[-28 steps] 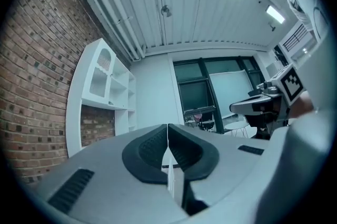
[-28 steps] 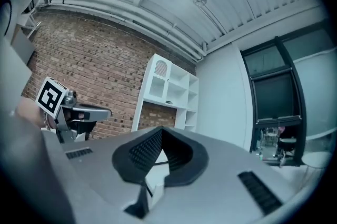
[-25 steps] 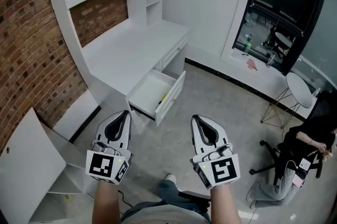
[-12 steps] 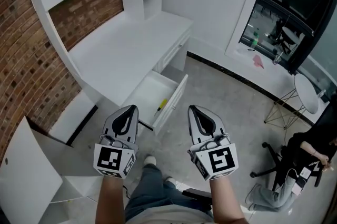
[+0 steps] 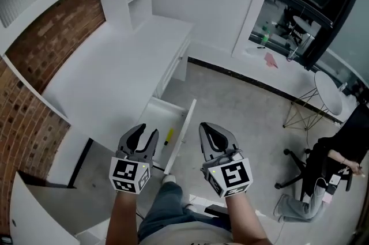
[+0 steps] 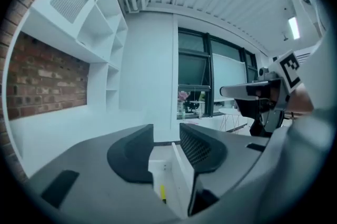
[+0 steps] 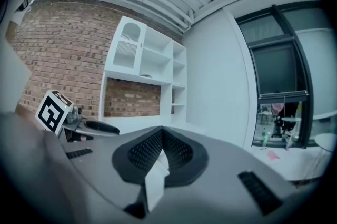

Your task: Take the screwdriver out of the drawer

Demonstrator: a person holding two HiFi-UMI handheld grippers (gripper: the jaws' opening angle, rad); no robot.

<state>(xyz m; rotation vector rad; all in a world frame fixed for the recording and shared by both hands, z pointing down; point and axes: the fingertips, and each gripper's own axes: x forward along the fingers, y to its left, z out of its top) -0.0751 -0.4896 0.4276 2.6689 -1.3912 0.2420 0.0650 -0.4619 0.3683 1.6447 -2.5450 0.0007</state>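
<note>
Both grippers held out front, side by side, roughly level, pointed away from body. Left gripper (image 5: 145, 133): jaws caught mid-opening, gap clearly seen between them, nothing pinched. Right gripper (image 5: 207, 127): jaws closed together, nothing gripped. Marker cube carried at rear of each: left cube (image 5: 130, 174), right cube (image 5: 229, 176). Left forearm (image 5: 122, 215) and right forearm (image 5: 245, 221) bare, stretched forward, kept about parallel.

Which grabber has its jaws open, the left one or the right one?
The left gripper. Its jaws stand apart and are opening, and they hold nothing. The right gripper has its jaws together, meeting at the tips.
</note>
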